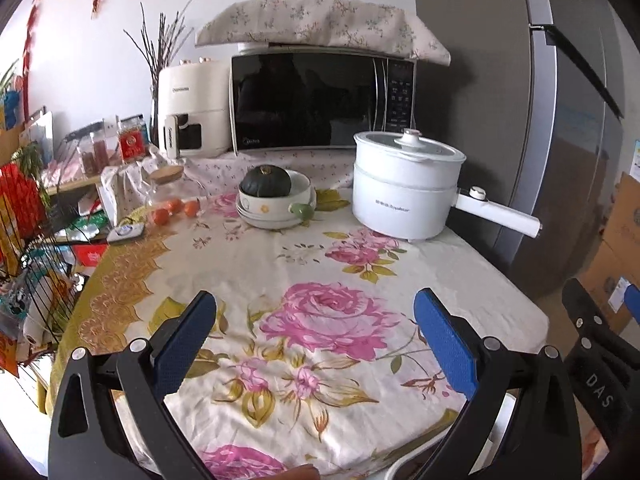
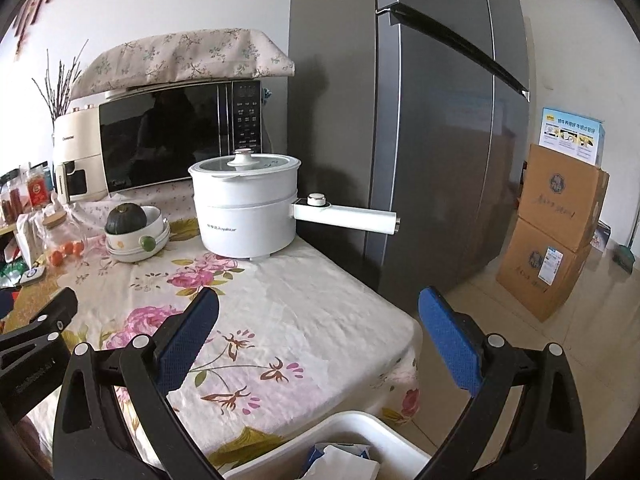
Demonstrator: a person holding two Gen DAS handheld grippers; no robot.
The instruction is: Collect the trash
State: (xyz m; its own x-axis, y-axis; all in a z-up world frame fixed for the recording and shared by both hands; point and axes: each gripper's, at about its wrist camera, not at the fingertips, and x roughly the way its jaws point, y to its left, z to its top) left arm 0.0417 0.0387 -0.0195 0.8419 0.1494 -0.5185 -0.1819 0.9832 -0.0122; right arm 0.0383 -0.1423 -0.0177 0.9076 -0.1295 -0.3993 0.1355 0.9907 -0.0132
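Note:
My left gripper (image 1: 316, 304) is open and empty, held above the floral tablecloth (image 1: 304, 264). My right gripper (image 2: 320, 304) is open and empty, over the table's near right corner. Below it a white bin (image 2: 352, 428) holds white and blue paper scraps (image 2: 340, 460). The bin's rim also shows at the bottom of the left wrist view (image 1: 412, 464). The right gripper's side shows at the right edge of the left wrist view (image 1: 600, 344). The left gripper's side shows at the left edge of the right wrist view (image 2: 36, 340).
A white electric pot (image 1: 404, 188) with a long handle (image 1: 500, 212) stands at the back right. A bowl with a dark squash (image 1: 276, 196), a microwave (image 1: 320, 100), oranges (image 1: 176, 208), a grey fridge (image 2: 420, 120) and cardboard boxes (image 2: 556, 232) surround the table.

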